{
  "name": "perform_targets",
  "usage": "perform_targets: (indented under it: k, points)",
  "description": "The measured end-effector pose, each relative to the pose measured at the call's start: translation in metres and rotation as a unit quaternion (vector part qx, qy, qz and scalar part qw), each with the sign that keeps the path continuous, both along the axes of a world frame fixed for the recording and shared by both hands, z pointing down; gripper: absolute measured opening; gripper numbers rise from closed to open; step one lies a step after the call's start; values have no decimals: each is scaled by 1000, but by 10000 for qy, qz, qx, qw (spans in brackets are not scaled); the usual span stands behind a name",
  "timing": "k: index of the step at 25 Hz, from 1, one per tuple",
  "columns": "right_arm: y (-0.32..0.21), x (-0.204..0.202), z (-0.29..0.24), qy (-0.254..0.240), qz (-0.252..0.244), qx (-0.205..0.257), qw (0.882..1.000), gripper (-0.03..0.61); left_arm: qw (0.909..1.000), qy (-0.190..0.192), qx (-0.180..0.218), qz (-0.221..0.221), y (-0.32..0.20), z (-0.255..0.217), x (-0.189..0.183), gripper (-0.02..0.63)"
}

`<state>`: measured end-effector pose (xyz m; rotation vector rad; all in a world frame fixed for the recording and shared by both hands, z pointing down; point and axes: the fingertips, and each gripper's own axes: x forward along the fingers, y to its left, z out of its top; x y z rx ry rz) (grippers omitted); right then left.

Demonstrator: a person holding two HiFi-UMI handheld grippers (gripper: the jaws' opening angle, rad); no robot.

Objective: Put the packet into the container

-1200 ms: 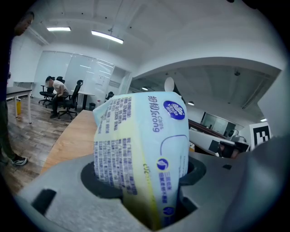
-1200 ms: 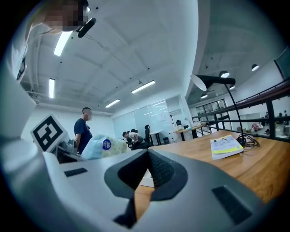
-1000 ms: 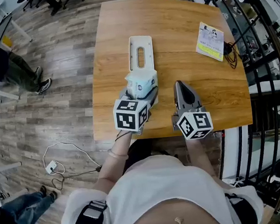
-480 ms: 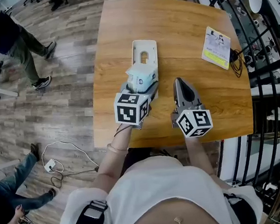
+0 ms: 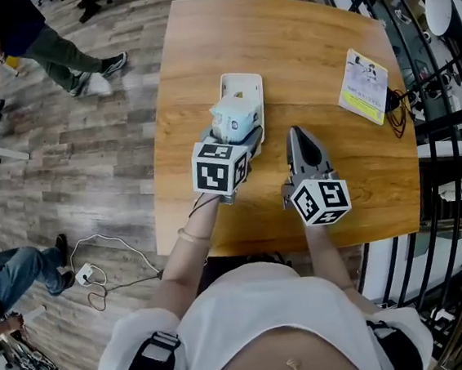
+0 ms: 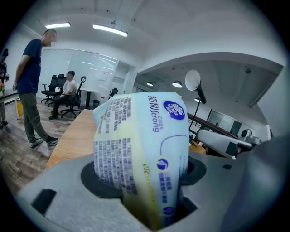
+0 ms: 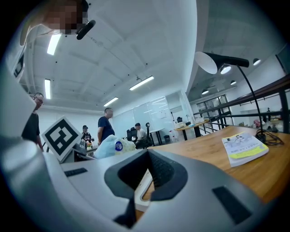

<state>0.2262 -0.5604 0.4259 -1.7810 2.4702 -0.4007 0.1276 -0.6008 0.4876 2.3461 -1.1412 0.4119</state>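
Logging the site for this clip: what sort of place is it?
Likely an open office: office chairs by a whiteboard wall, a wooden table, a desk lamp, ceiling strip lights.

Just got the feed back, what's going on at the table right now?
A person is working with two handheld grippers. The left gripper is clamped on a light-blue tissue packet, holding it over the near end of the white container on the wooden table. The packet is not released yet. The right gripper is shut and empty, to the container's right. A booklet lies further right.
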Motion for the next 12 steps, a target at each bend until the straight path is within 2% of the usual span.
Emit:
perform_targets:
  k: [12]
  points:
    - [-31,8,19,-3,96,-189,9998,11,9988,-290,-403,29,-49,41,9,328]
